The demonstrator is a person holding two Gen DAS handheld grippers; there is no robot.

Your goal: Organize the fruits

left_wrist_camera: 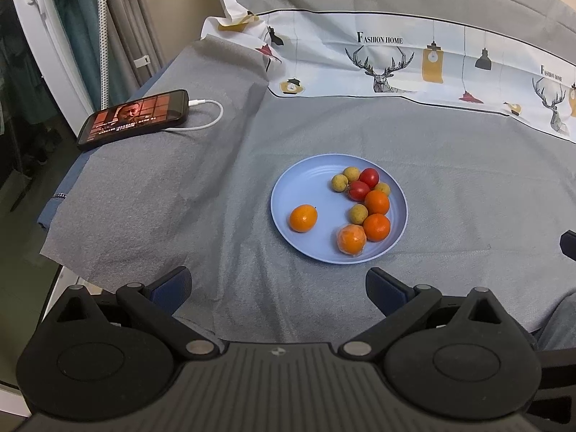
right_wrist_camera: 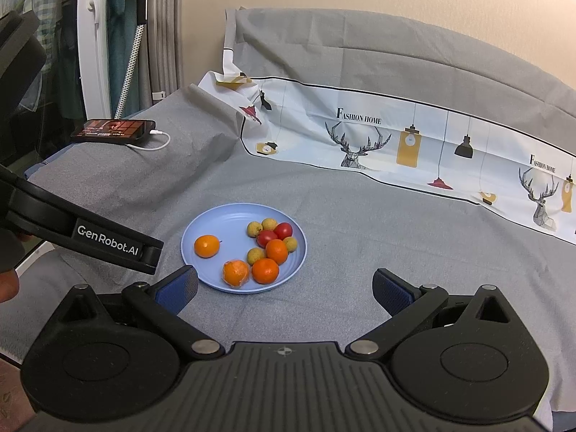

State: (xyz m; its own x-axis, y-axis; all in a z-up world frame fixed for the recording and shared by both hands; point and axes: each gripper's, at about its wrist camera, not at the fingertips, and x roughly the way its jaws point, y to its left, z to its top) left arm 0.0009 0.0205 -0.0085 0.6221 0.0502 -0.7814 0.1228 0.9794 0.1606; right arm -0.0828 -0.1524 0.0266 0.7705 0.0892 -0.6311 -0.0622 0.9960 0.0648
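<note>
Far left: phone (left_wrist_camera: 133, 118) lying flat on the grey cloth (left_wrist_camera: 468, 187), screen lit, white charging cable (left_wrist_camera: 212, 115) plugged in and looping beside it.

Left gripper (left_wrist_camera: 279, 284): jaws spread wide, nothing between them, hovering over the cloth just short of the plate's near rim. In the right wrist view its side arm with the GenRobot.AI label (right_wrist_camera: 108, 243) sits left of the plate.

Centre: blue plate (left_wrist_camera: 313, 180) flat on the cloth, all fruit on it.
- Left side of the plate: one orange citrus (left_wrist_camera: 303, 218), alone, apart from the rest.
- Near rim: a peeled-looking citrus in clear wrap (left_wrist_camera: 351, 239), touching a whole orange one (left_wrist_camera: 377, 227).
- Right half, clustered: another orange citrus (left_wrist_camera: 377, 202), two red tomatoes (left_wrist_camera: 369, 177) touching each other, and four small yellow-brown round fruits (left_wrist_camera: 340, 181) scattered around them. Can't tell the variety.

Right gripper (right_wrist_camera: 284, 288): also spread wide, empty, above the cloth with the plate ahead and slightly left of its centreline. Its left pad (right_wrist_camera: 178, 288) is just beside the plate's near rim, not touching as far as I can tell.

Back right: printed cloth (left_wrist_camera: 396, 57) with deer, lamps and "FASHION HOME" lettering, lying along the far side of the grey cloth, well apart from the plate.
</note>
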